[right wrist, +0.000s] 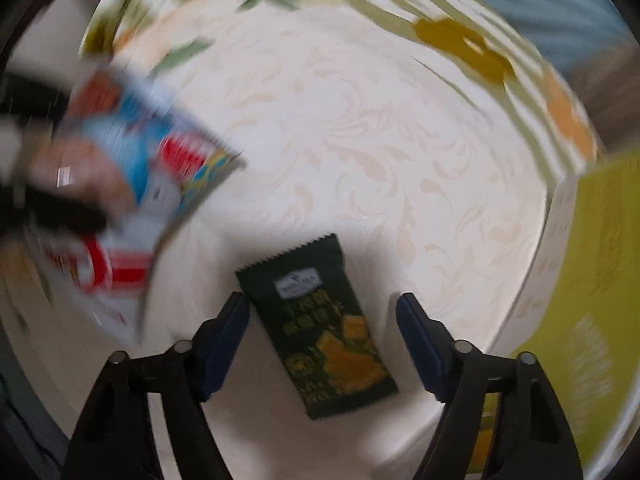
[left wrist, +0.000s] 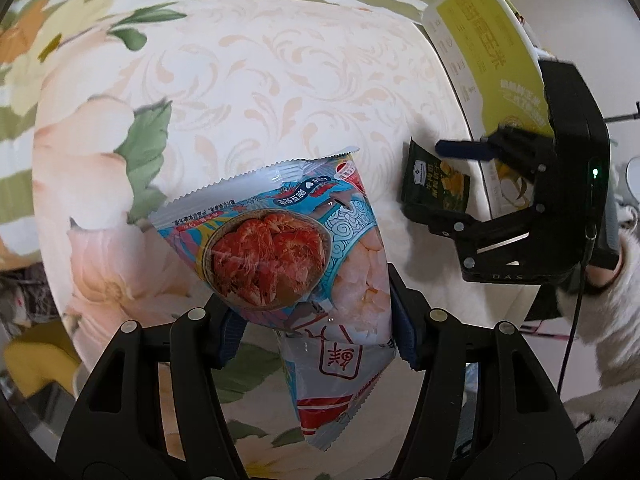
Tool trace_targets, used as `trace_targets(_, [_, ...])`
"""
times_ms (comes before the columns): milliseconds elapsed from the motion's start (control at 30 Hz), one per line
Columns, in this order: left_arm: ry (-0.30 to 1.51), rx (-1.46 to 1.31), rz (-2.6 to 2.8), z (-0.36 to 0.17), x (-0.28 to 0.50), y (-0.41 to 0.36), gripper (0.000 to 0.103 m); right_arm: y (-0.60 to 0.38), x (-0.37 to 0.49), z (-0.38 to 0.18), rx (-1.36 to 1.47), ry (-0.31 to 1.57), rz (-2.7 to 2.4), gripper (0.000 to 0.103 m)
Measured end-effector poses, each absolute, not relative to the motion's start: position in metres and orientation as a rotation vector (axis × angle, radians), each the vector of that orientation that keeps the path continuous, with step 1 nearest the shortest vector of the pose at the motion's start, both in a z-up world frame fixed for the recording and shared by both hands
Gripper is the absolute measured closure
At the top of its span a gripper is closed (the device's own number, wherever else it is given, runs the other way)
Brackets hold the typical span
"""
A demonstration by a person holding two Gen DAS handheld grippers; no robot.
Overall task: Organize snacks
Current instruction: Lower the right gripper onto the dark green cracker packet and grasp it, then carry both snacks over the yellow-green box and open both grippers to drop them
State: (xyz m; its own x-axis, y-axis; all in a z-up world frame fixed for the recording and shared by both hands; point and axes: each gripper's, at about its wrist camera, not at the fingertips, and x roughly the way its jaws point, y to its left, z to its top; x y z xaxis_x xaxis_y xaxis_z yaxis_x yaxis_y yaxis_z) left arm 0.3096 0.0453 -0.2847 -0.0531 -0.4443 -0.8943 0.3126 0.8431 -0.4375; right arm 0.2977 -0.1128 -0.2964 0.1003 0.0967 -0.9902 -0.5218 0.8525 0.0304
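In the left wrist view, the left gripper [left wrist: 316,328] pinches a blue shrimp snack bag [left wrist: 288,248] between its pads, lifted above the floral bench [left wrist: 280,80], while to its right the right gripper [left wrist: 430,178] hangs over a small dark green packet [left wrist: 434,182] beside a yellow-green box [left wrist: 488,52]. In the right wrist view, the right gripper [right wrist: 322,336] is spread wide with the dark green packet lying flat on the bench between its fingers, long axis roughly along them and slightly skewed, so the right arm looks far nearer for that pickup.
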Motion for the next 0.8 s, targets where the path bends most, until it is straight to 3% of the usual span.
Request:
trace_targets(300, [1.506, -0.117, -0.635, -0.29, 0.304, 0.032, 0.04, -0.137, 0.273, -0.293, -0.275, 1.306, 0.444, 0.039])
trace_targets(433, [1.491, -0.106, -0.634, -0.288, 0.3, 0.026, 0.046, -0.132, 0.262, -0.287, -0.298, 1.261, 0.478, 0.061])
trace_targets(567, [1.472, -0.112, -0.635, -0.281, 0.299, 0.03, 0.052, -0.124, 0.257, -0.286, -0.281, 1.244, 0.448, 0.062])
trace_targets(800, [1.41, -0.133, -0.633, -0.25, 0.304, 0.047, 0.053, -0.12, 0.255, -0.255, -0.173, 1.183, 0.385, 0.062])
